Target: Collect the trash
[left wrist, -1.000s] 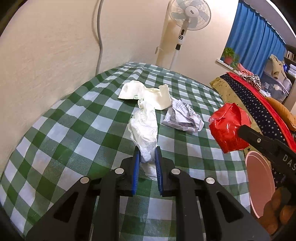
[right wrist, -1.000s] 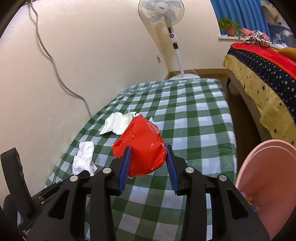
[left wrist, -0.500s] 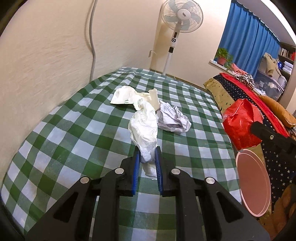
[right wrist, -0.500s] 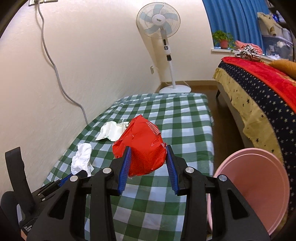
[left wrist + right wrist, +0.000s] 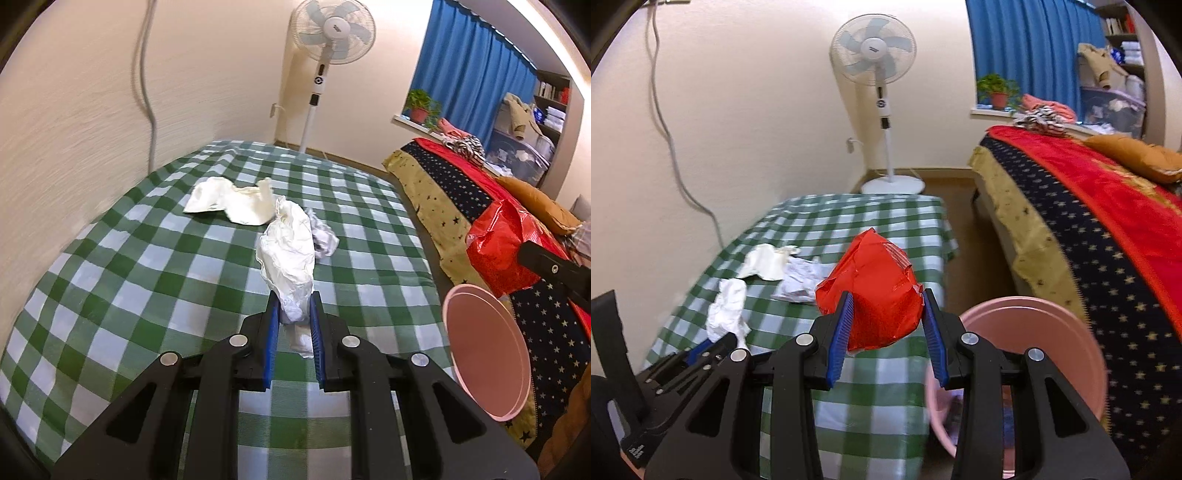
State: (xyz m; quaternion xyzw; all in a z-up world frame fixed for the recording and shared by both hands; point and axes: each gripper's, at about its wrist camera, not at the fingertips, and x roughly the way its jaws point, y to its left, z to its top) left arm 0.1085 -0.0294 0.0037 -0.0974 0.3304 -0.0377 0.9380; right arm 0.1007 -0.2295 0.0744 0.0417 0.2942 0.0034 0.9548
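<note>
My left gripper [image 5: 293, 314] is shut on a crumpled white tissue [image 5: 290, 254] and holds it above the green checked table [image 5: 129, 266]. The tissue also shows in the right wrist view [image 5: 726, 308]. My right gripper [image 5: 888, 314] is shut on a red plastic wrapper [image 5: 875, 291], held near the table's right edge, close to the pink bin [image 5: 1071, 339]. The wrapper [image 5: 498, 240] and the bin [image 5: 484, 350] also show in the left wrist view. A cream wrapper [image 5: 229, 199] and a crumpled grey-white paper [image 5: 325, 238] lie on the table.
A standing fan [image 5: 881, 92] stands beyond the table's far end. A bed with a red and starred cover [image 5: 1089, 221] runs along the right, with a floor gap between it and the table. A wall with a cable [image 5: 147, 92] borders the table's left side.
Both grippers have risen and pulled back from the table with their loads. The right gripper has swung right, so the pink bin now sits just below and right of its fingers.
</note>
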